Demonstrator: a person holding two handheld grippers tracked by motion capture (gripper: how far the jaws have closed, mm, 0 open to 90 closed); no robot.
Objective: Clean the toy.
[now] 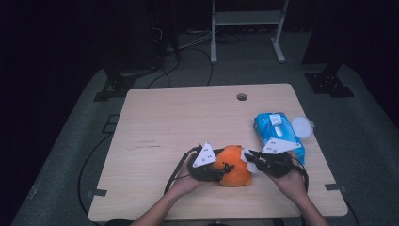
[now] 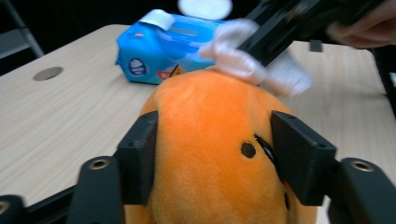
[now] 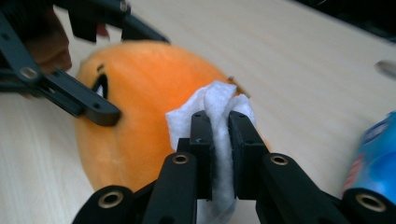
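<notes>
pale wood-grain table (image 1: 188, 122) on a dark floor, with a metal frame behind it, carries the work near the person's edge. at the middle of that near edge sits a round orange plush toy with small black stitched features (image 1: 234, 165), resting on the tabletop between the two hands.

the left gripper (image 1: 221, 171) has its black jaws either side of the toy; in the left gripper view the pads (image 2: 140, 154) press into the fur on both flanks, so it is clamped on the plush at a partial opening, bracing it. the right gripper (image 1: 248, 155) is closed nearly all the way on a folded white wipe (image 3: 219, 121), pinched flat between its jaws, with the free fold of the wipe lying against the toy's upper side.

just beyond the right hand lies a blue soft pack of wet wipes (image 1: 278, 134), and touching its far corner is a round white lid (image 1: 301, 127).

the toy looks light, soft and springy: it should give under pressure and roll or slide on the smooth wood if rubbed unbraced. a broad hold across its widest flanks, as the left jaws have now, seems best. the wipe is limp and thin, likely damp, and could slip or tear if dragged hard, so a firm pinch near its fold suits it.
</notes>
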